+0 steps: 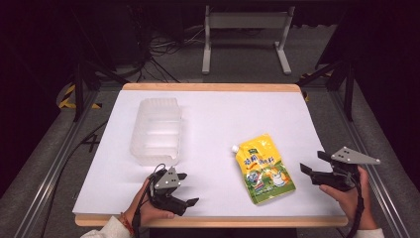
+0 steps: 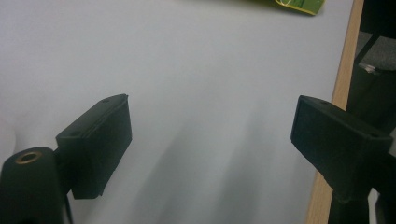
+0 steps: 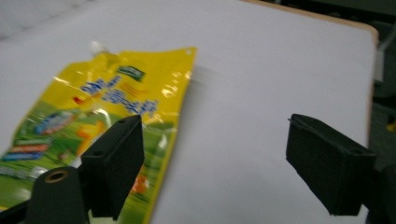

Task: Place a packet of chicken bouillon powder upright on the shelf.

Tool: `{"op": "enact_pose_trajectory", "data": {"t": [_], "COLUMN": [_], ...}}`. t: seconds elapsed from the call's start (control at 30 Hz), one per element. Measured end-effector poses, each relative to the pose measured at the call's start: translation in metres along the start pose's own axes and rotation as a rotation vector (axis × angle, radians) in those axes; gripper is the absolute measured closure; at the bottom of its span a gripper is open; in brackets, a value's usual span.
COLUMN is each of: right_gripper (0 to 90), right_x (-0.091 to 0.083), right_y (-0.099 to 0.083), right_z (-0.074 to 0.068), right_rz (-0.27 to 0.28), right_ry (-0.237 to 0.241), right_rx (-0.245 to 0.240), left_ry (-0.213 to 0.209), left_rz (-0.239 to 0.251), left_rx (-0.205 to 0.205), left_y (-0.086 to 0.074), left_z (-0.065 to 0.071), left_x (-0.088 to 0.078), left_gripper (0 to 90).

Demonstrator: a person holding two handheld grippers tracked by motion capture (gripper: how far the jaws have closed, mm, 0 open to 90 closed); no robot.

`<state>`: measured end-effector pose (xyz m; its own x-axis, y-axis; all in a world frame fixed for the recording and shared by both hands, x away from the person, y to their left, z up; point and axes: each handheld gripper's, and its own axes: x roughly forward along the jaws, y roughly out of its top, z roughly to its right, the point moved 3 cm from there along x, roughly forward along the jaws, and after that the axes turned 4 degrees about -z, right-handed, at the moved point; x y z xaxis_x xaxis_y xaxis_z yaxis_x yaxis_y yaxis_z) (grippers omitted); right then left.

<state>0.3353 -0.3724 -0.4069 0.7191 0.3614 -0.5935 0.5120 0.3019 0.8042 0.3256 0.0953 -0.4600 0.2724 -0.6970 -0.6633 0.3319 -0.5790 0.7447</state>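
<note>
Both hand-held grippers, left and right, rest spread and empty at the worktop's near edge. Between them the yellow pouch lies flat, likely awaiting pickup toward the clear tray near the far-left corner.

My left gripper and right gripper are matte black, each topped with a grey three-cornered plate dotted with screws and trailing a black cable. Blocky jaws, brass-ringed screw hole at the base. White sleeves; a red wristband on the left.
</note>
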Motion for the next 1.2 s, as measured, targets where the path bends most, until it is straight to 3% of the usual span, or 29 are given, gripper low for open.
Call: {"op": "enact_pose_trajectory", "data": {"t": [0.1, 0.2, 0.3, 0.37, 0.53, 0.63, 0.83, 1.03, 1.13, 1.2], "right_gripper": [17.5, 17.1, 16.9, 16.9, 18.0, 18.0, 18.5, 18.7, 21.4, 20.8], "right_x": [-0.005, -0.007, -0.006, 0.0, 0.027, 0.044, 0.07, 0.088, 0.099, 0.1], "right_y": [-0.01, -0.012, -0.012, -0.011, -0.005, 0.0, 0.005, 0.007, 0.008, 0.009], "right_z": [0.007, 0.005, -0.001, -0.007, -0.016, -0.018, -0.024, -0.026, -0.032, -0.036], "right_rz": [0.003, 0.0, -0.005, -0.016, -0.056, -0.076, -0.126, -0.166, -0.192, -0.198], "right_ry": [-0.011, -0.003, 0.037, 0.079, 0.229, 0.302, 0.339, 0.357, 0.415, 0.413], "right_rx": [0.039, 0.015, -0.001, -0.001, 0.05, 0.079, 0.084, 0.088, 0.1, 0.084], "left_ry": [-0.013, -0.033, -0.077, -0.095, -0.191, -0.215, -0.229, -0.249, -0.262, -0.266], "left_rz": [0.009, 0.012, 0.028, 0.026, 0.025, 0.004, -0.033, -0.055, -0.047, -0.042], "left_rx": [-0.008, -0.009, -0.009, -0.001, -0.077, -0.102, -0.16, -0.154, -0.157, -0.157], "left_y": [0.003, 0.007, 0.017, 0.026, 0.053, 0.067, 0.082, 0.089, 0.096, 0.098], "left_z": [0.001, 0.002, 0.005, 0.007, 0.006, 0.006, 0.003, 0.008, 0.011, 0.01], "left_x": [0.002, 0.007, 0.015, 0.024, 0.051, 0.069, 0.099, 0.115, 0.127, 0.13], "left_gripper": [12.3, 12.3, 12.6, 13.2, 14.5, 14.4, 14.3, 15.6, 17.7, 19.1]}}
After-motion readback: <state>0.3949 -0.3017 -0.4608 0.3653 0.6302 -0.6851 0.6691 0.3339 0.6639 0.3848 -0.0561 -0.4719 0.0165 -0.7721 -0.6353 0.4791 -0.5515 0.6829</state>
